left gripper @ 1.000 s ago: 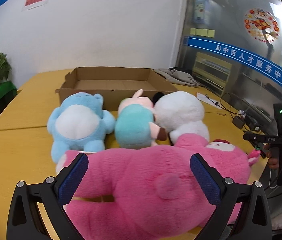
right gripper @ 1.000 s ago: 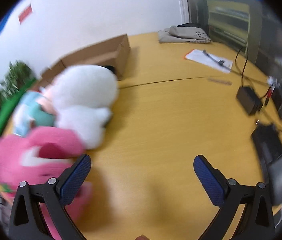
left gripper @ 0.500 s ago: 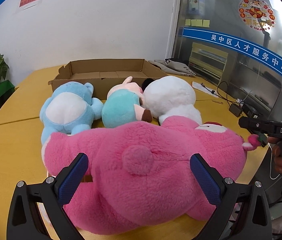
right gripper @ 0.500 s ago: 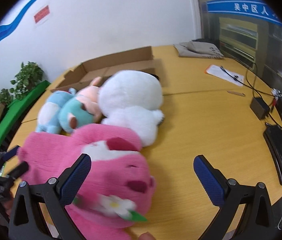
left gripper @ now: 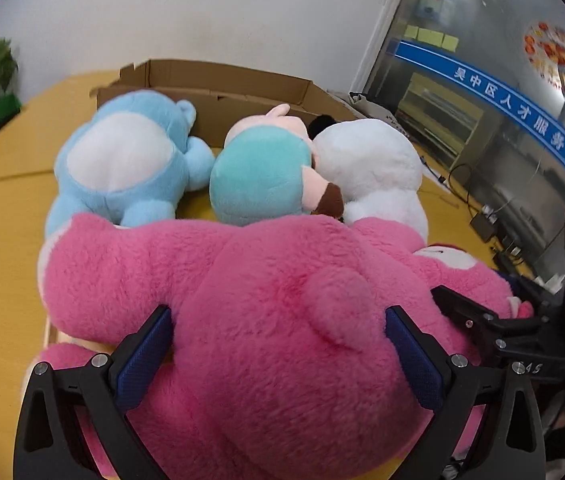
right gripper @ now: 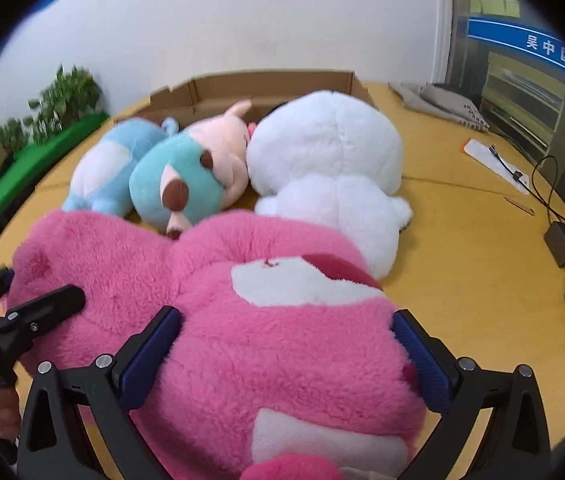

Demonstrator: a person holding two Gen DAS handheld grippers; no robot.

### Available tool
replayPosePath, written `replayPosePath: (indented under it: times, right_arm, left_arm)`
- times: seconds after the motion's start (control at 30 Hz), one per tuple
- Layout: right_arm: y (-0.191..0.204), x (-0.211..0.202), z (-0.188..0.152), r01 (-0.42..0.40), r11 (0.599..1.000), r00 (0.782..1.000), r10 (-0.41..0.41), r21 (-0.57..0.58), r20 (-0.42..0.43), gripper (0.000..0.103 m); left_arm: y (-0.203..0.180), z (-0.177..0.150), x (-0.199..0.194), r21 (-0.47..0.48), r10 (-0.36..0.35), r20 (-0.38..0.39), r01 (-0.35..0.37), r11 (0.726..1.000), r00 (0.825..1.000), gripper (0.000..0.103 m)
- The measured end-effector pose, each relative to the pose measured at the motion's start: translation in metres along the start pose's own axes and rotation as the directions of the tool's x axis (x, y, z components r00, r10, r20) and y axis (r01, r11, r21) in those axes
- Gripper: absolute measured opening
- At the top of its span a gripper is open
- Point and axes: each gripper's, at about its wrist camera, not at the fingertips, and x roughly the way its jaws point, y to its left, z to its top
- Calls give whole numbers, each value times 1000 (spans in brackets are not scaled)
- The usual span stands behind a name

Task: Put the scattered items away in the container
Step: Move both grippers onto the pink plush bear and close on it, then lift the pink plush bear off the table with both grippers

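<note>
Yellow tabletop (right gripper: 462,264), fluffy pink plush bear (left gripper: 266,304) between both wide-spread grippers (left gripper: 278,344) (right gripper: 286,344).

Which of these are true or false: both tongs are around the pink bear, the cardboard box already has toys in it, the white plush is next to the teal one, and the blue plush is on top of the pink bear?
1. Both tongs straddle the pink plush bear. True: the left tongs and right tongs each have open jaws on either side of it.
2. The cardboard box already holds toys. False: none shows inside; all four plush toys lie on the yellow table in front of it.
3. The white plush lies right beside the teal and pink plush. True.
4. The light blue plush sits on top of the pink bear. False: it lies on the table behind the bear.
</note>
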Motion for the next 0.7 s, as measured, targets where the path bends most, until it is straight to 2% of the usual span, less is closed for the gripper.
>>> replayPosePath:
  times: [0.47,0.7]
  right_arm:
    - [4,0,2,11,1000,1000,-11,9,19,103]
    - [3,-3,1,8,1000,1000,-8,16,19,103]
  left_arm:
    - [-2,-8,-5,-1,-19,40,19,1000,999,103]
    - [-2,-8,-5,-2,-16,30,16,1000,999,103]
